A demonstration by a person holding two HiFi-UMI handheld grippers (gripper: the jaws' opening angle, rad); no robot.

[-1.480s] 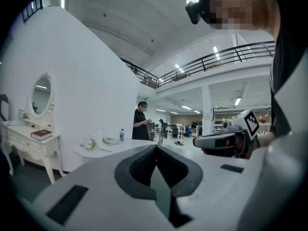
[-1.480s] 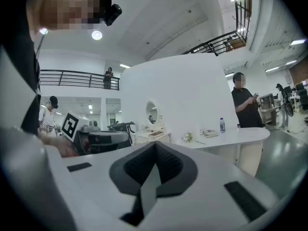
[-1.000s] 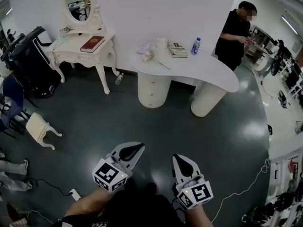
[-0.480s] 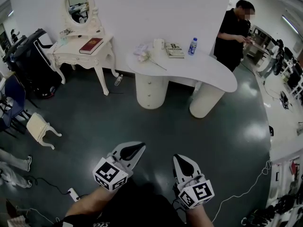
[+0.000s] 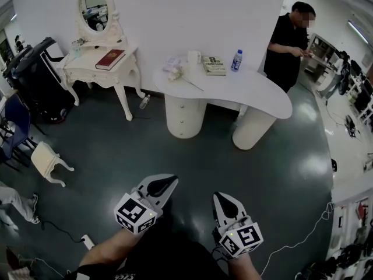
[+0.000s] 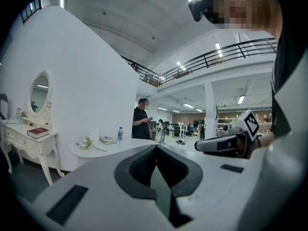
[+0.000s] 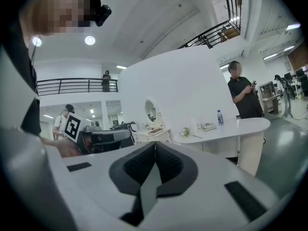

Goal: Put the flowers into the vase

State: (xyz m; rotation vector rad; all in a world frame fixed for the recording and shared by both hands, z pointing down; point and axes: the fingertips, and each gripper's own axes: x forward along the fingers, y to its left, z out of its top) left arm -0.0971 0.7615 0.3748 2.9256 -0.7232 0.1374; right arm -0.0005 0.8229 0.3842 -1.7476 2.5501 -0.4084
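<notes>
Flowers (image 5: 176, 73), a pale bunch on a long thin stem, are lying flat on the white curved table (image 5: 256, 95), well ahead of both tools and across the dark floor (image 5: 175, 156) from them. A small white upright container (image 5: 193, 56) is standing just beside the flowers; it may be the vase, though it is too small to confirm. Nothing is showing inside it as far as can be seen. Assessment: no part of the task is being carried out yet. The approach to the table, the pick-up and the insertion are all remaining.

The left tool (image 5: 173, 181) is showing its jaws fully together with nothing between them. The right tool (image 5: 217, 195) is likewise standing closed and empty, its jaws meeting at the tips. Both are being held low in front of the person, side by side but apart, pointing nearly level towards the table.
</notes>
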